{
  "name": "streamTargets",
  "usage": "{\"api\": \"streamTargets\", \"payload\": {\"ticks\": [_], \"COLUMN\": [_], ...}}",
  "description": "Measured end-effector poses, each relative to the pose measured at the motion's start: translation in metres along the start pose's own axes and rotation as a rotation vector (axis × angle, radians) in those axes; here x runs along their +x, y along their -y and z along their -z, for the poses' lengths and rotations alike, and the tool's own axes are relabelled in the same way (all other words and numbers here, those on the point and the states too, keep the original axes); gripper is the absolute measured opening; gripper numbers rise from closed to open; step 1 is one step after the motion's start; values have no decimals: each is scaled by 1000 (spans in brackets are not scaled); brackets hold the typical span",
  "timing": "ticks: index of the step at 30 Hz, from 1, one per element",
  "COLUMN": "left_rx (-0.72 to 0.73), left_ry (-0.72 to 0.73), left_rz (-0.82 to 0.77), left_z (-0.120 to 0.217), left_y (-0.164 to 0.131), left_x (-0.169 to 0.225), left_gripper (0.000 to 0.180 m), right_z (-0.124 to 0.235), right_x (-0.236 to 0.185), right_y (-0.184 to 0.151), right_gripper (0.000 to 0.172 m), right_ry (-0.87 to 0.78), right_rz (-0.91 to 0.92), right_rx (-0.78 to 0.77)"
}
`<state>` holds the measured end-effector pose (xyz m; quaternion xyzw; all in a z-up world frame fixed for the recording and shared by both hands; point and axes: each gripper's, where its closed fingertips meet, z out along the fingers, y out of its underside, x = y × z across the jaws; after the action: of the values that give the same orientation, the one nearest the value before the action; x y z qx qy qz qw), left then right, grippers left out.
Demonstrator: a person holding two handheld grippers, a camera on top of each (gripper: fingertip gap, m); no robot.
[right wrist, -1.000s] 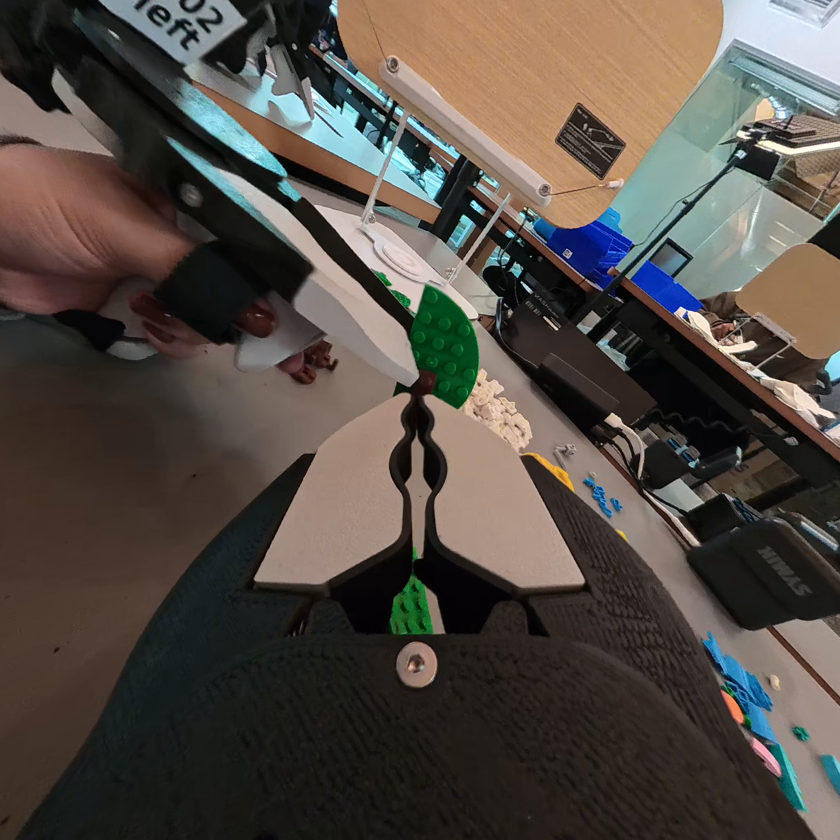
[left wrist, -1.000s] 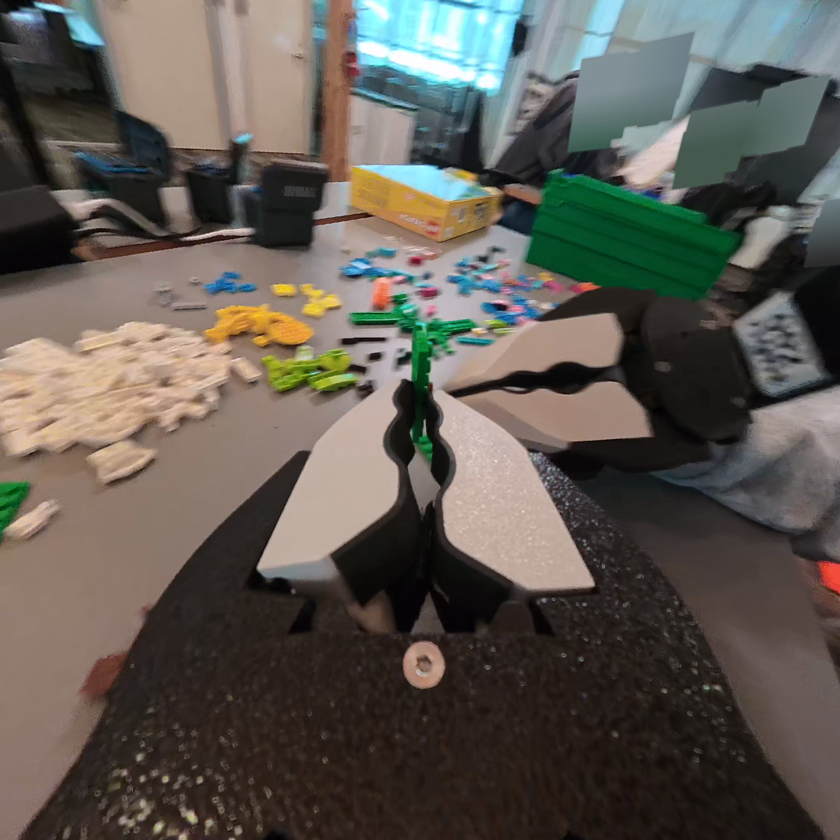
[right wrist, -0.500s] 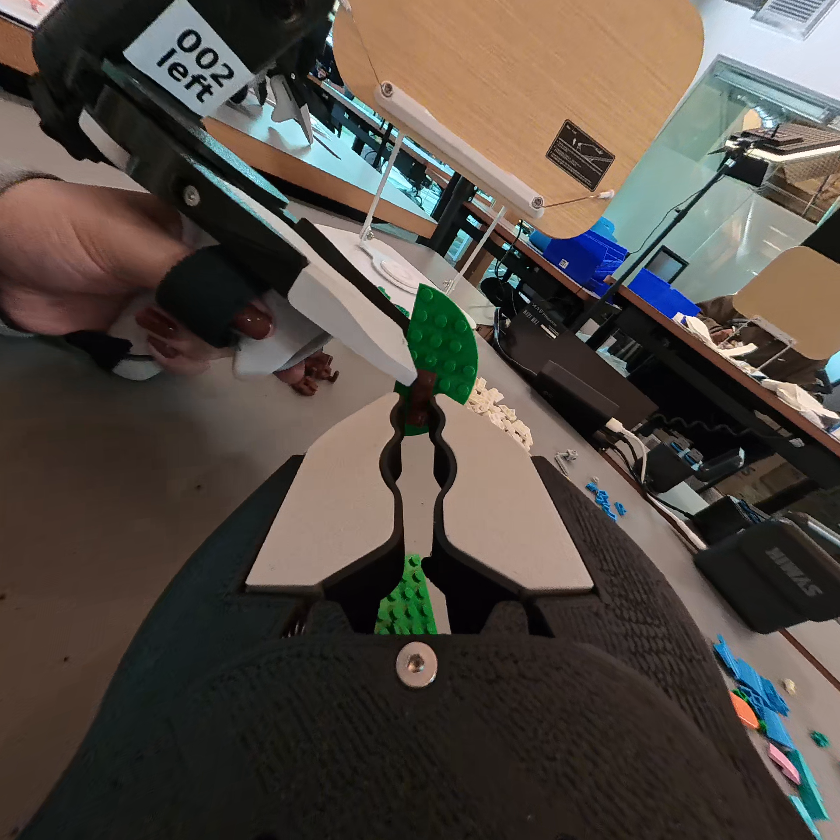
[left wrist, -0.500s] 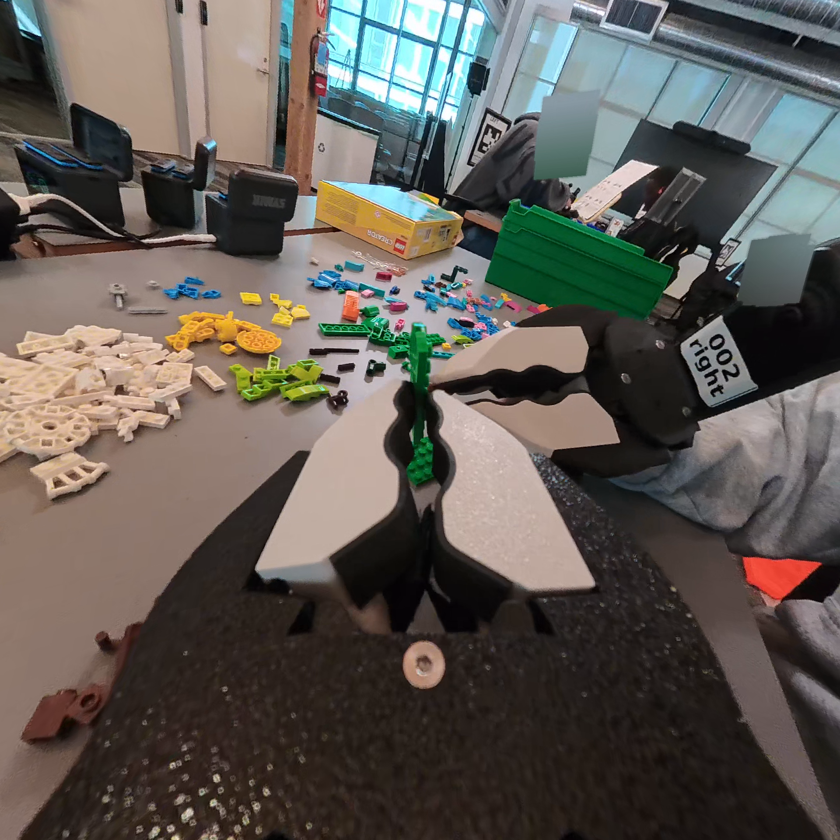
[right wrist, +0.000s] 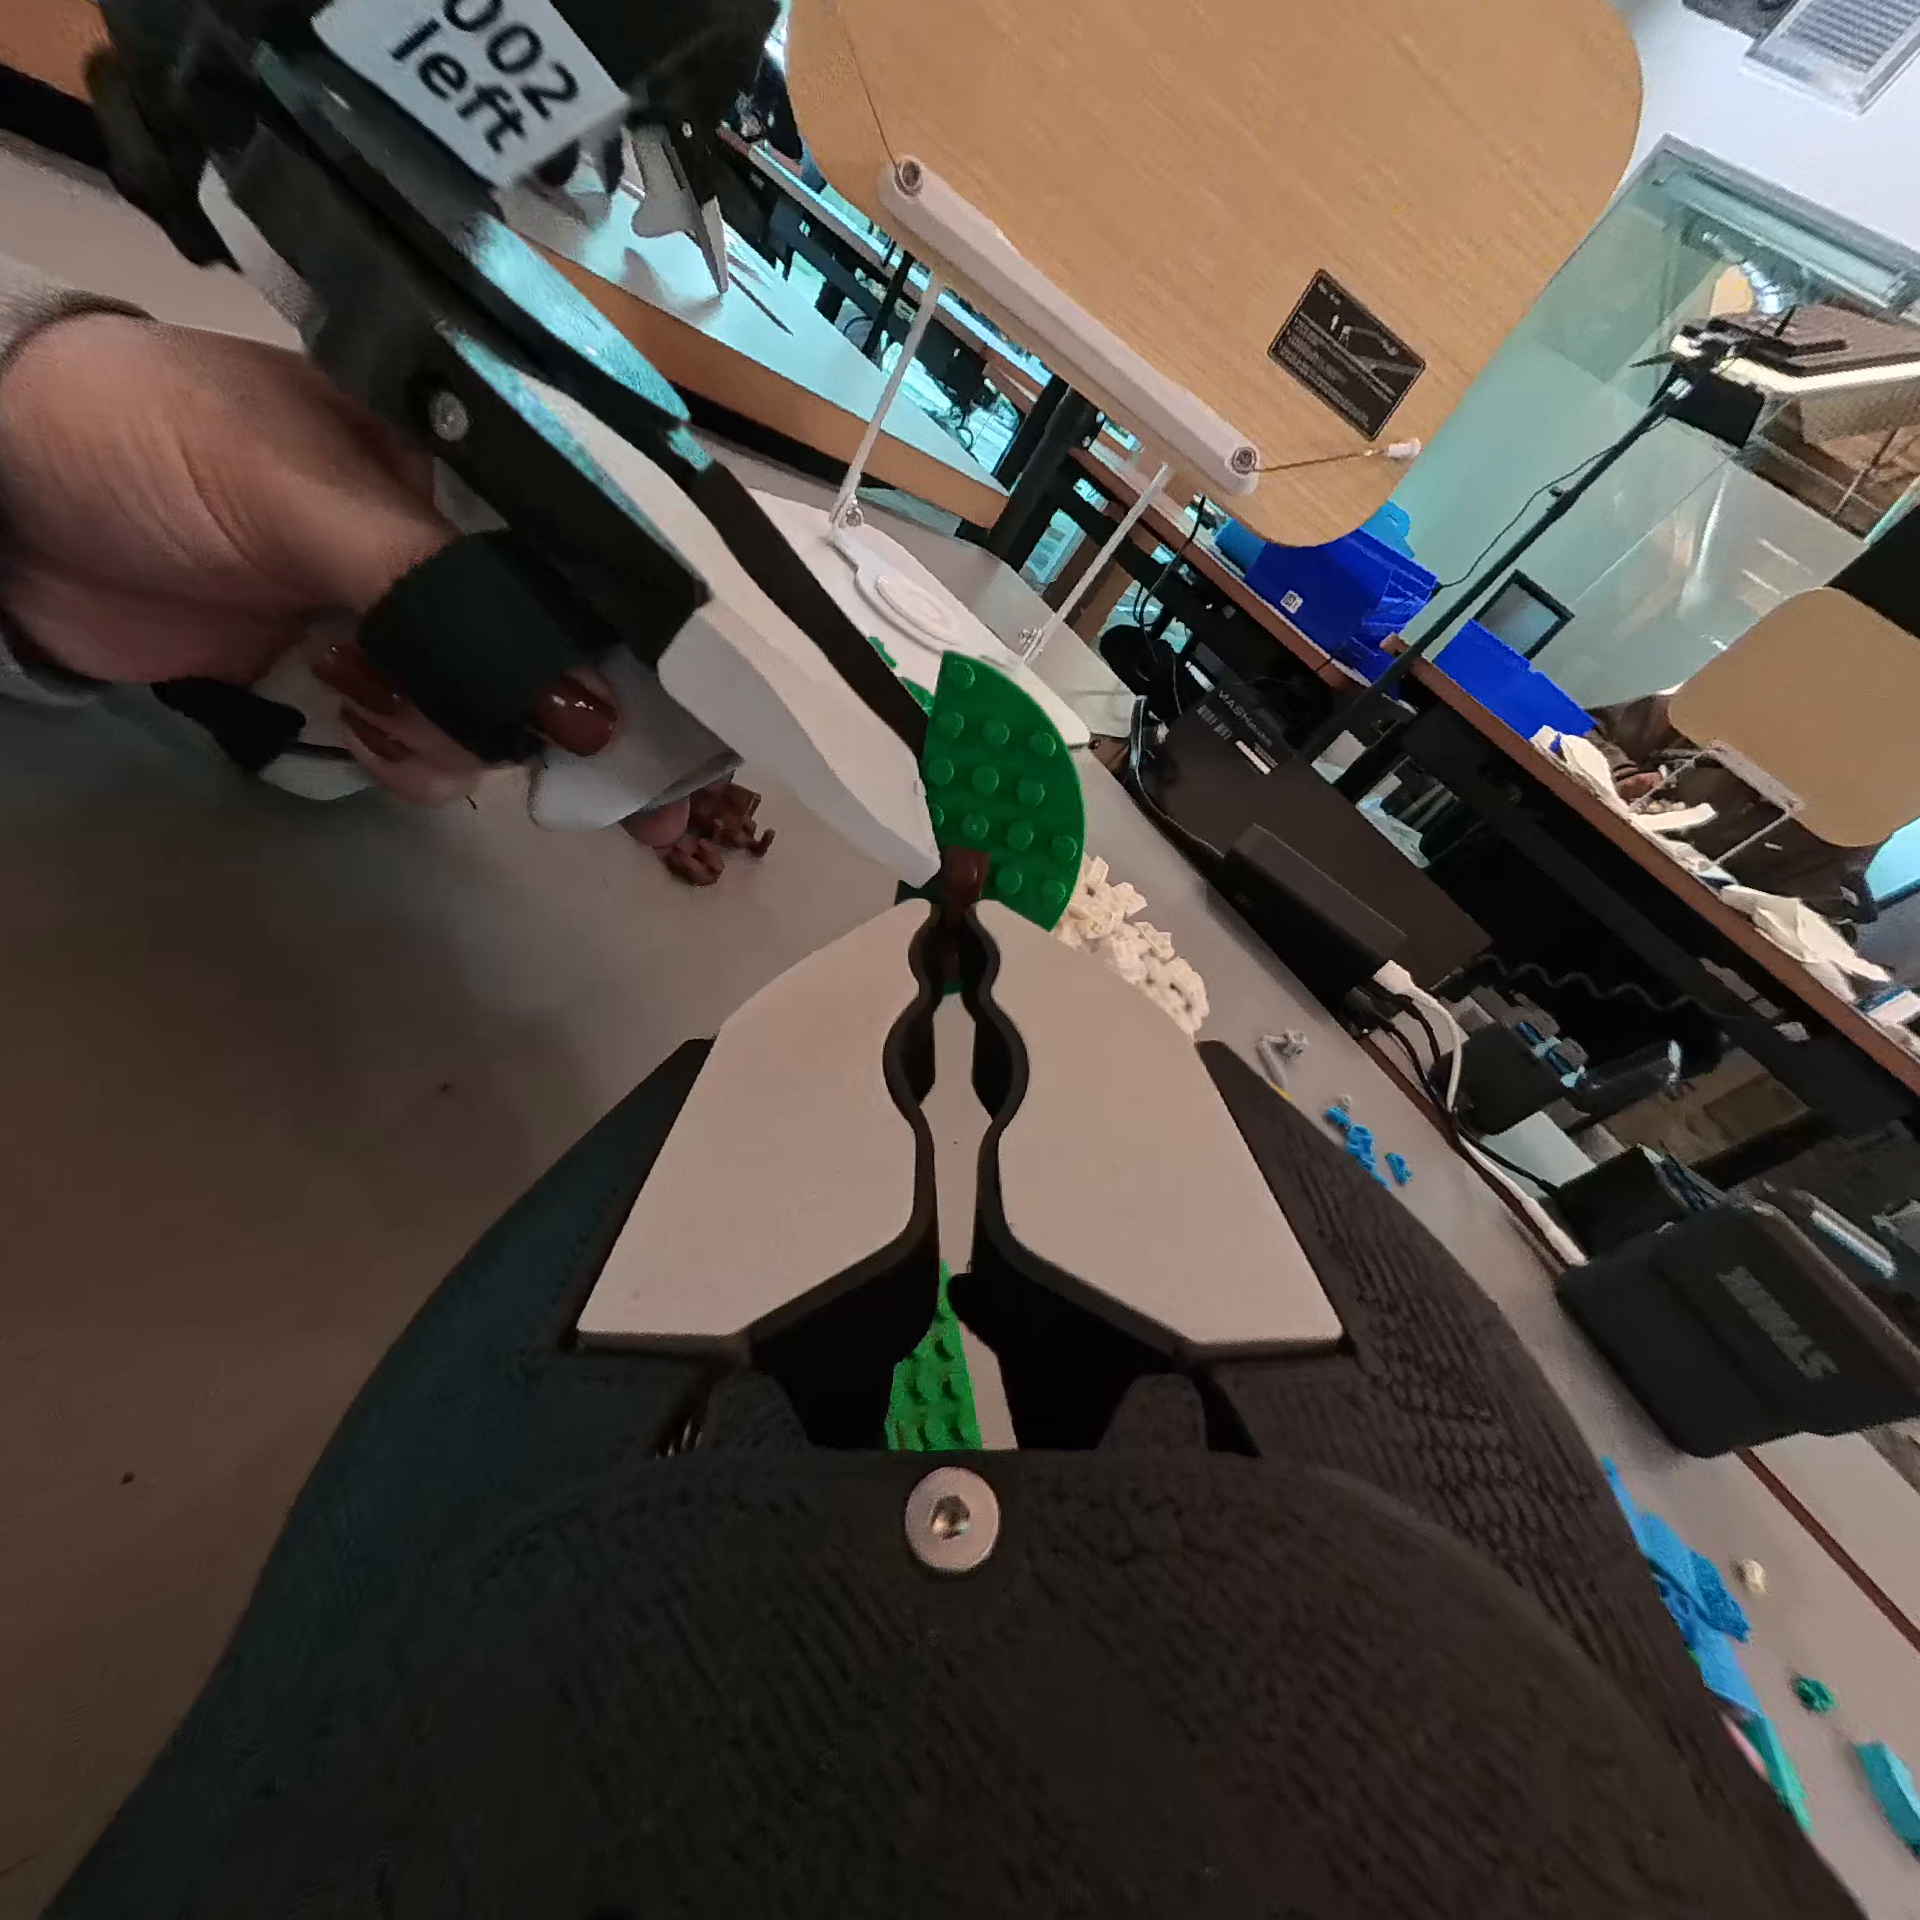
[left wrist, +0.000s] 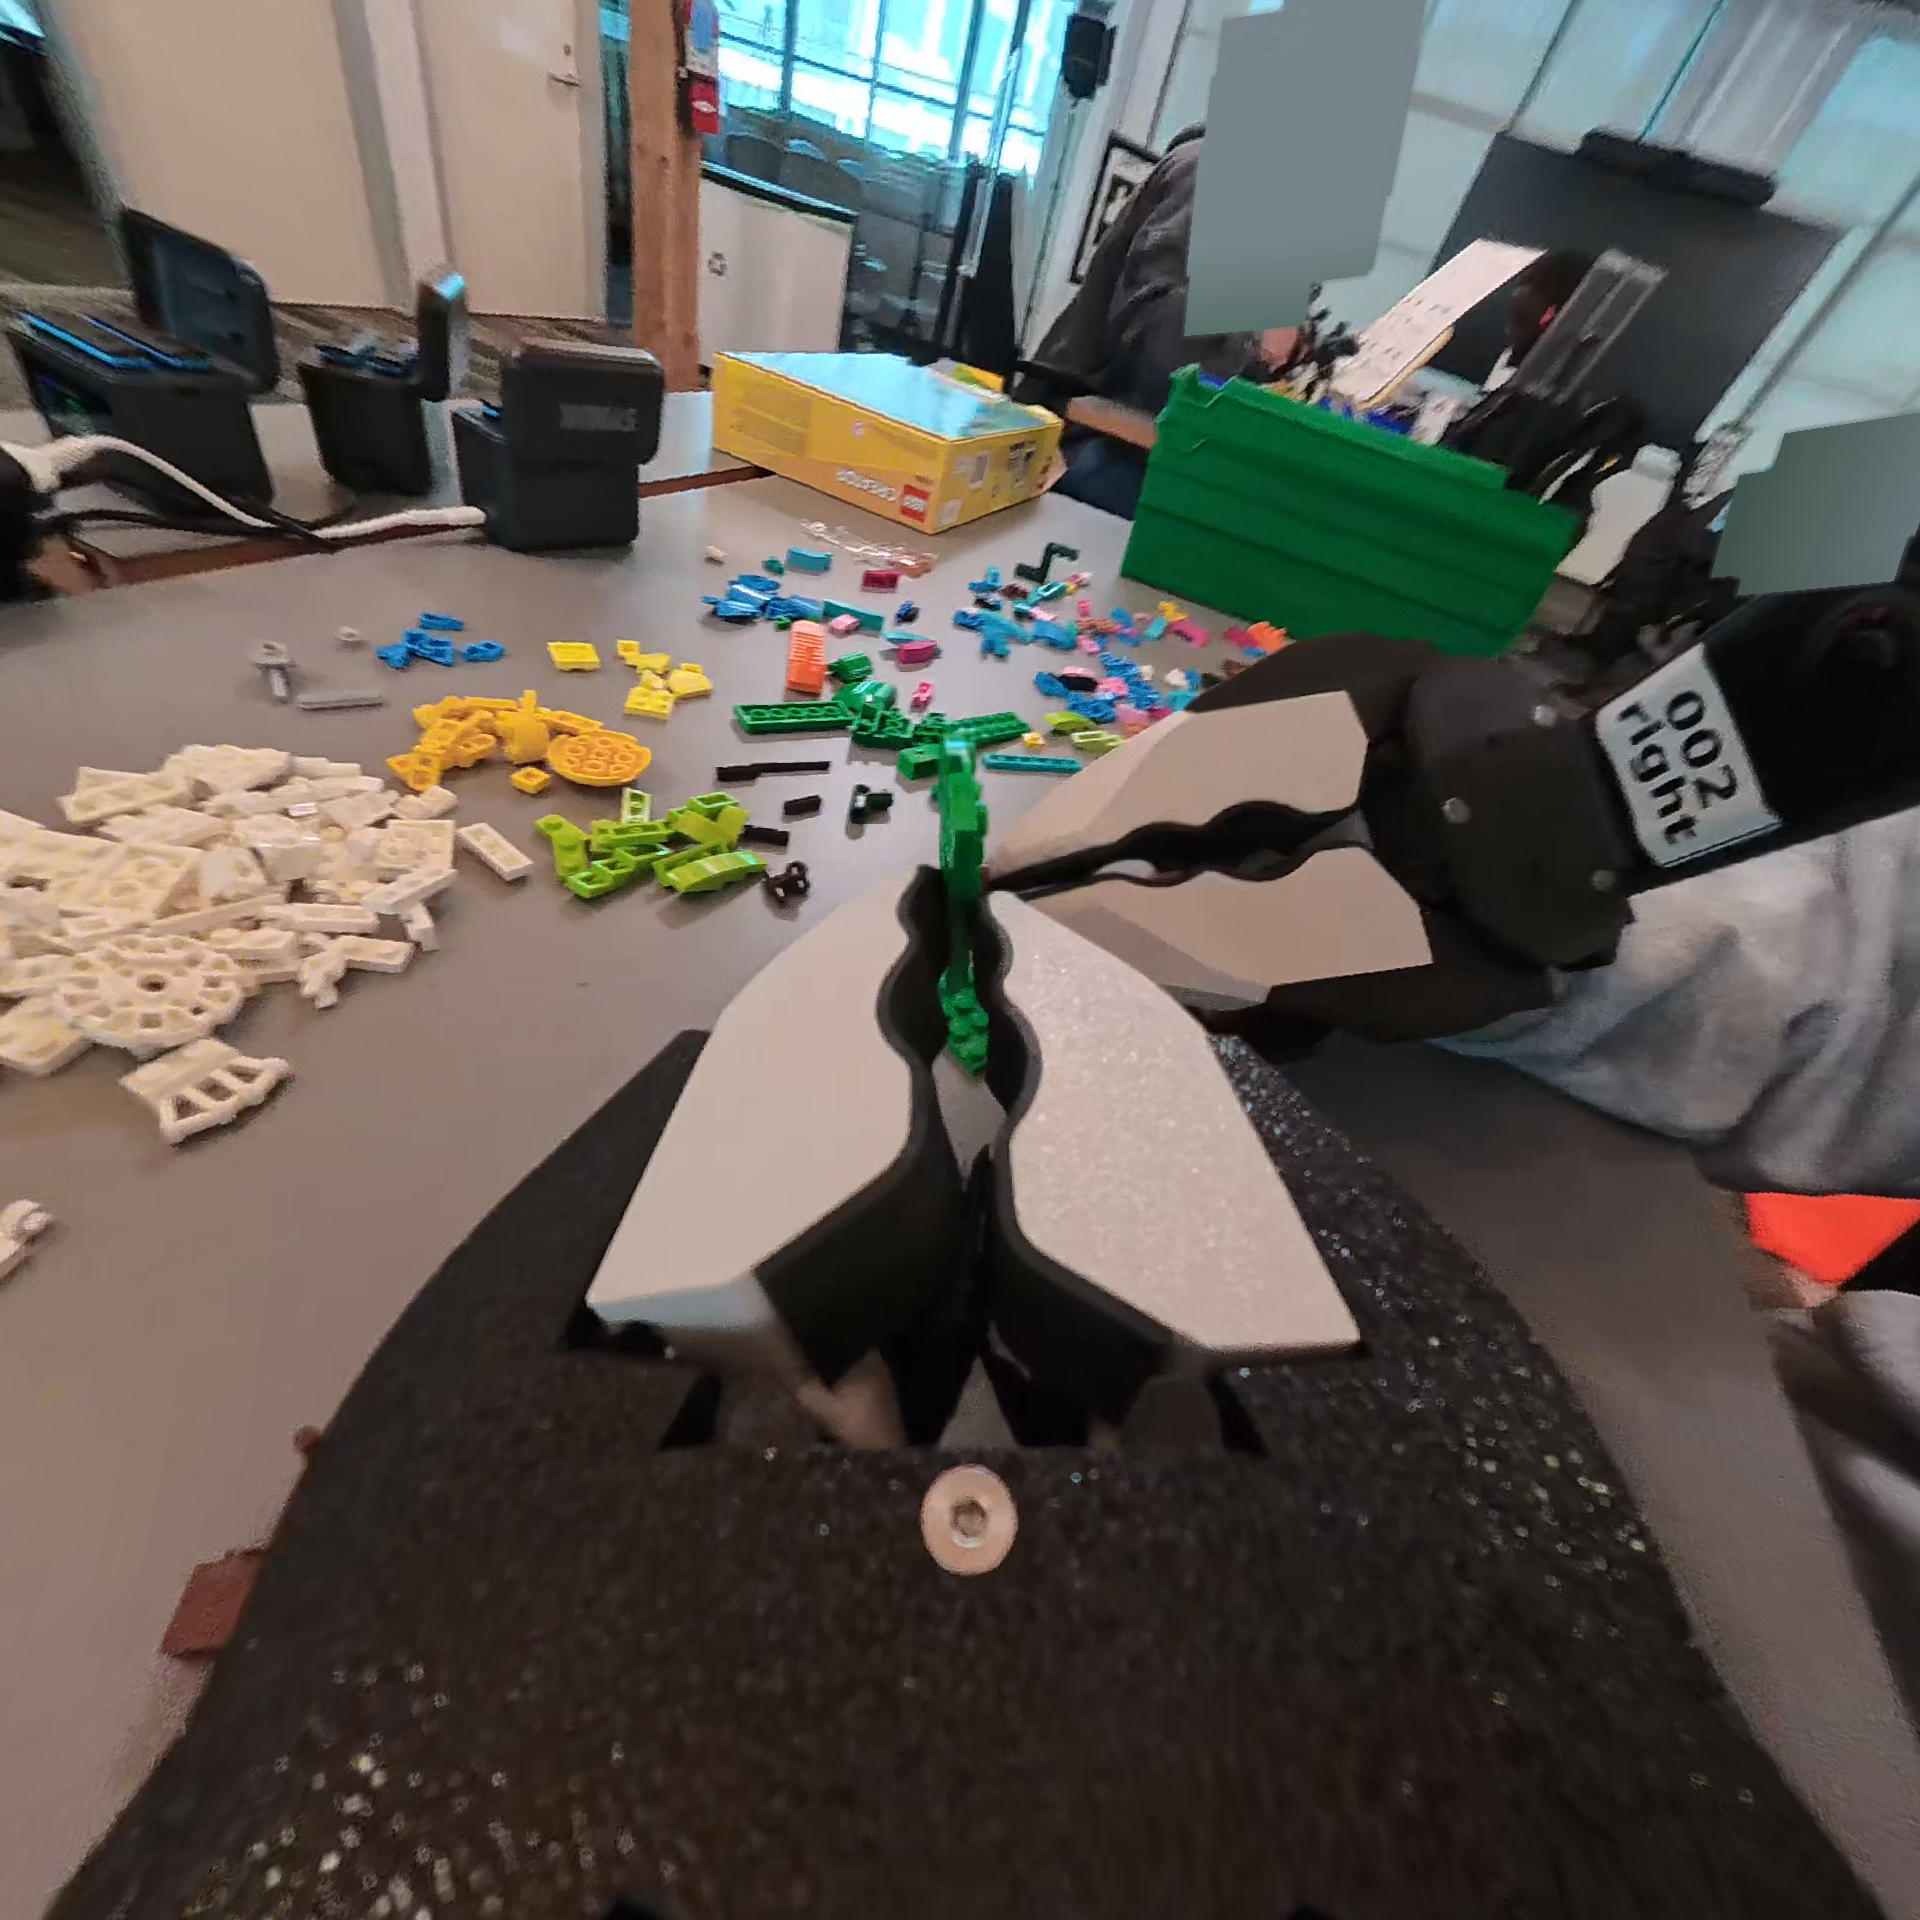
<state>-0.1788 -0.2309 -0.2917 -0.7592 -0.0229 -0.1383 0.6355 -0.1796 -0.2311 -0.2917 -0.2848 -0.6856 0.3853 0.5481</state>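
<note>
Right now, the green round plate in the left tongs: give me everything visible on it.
The green round plate is a flat studded building-toy plate of glossy plastic with a curved outer edge. It stands on edge, clear of the grey table, clamped between the pads of the left tongs, which cover part of it. The right tongs, shut on a small brown piece, press that piece against the plate's studded face near its lower edge.

Green plate: studded, rounded plate, dark green, held on edge above the surface, clamped between the fingers of the left tool.
Brown piece: small dark brown part, pinched at the tips of the right tool, touching the plate's studded face near its lower edge.
</note>
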Motion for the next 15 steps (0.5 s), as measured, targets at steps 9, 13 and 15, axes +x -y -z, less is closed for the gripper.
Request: {"api": "streamTargets", "payload": {"ticks": [9, 13, 15], "left_rx": [84, -114, -279], "left_ry": [34, -241, -354], "left_rz": [125, 354, 471], "left_z": [10, -4, -7], "left_y": [12, -12, -33], "left_x": [-18, 27, 54], "left_gripper": [3, 4, 4], "right_z": [-1, 5, 11], "right_x": [7, 44, 66], "right_y": [-6, -15, -19], "right_gripper": [0, 2, 9], "right_ry": [-34, -198, -273], "right_rz": [22, 107, 81], "right_rx": [-22, -59, -94]}}
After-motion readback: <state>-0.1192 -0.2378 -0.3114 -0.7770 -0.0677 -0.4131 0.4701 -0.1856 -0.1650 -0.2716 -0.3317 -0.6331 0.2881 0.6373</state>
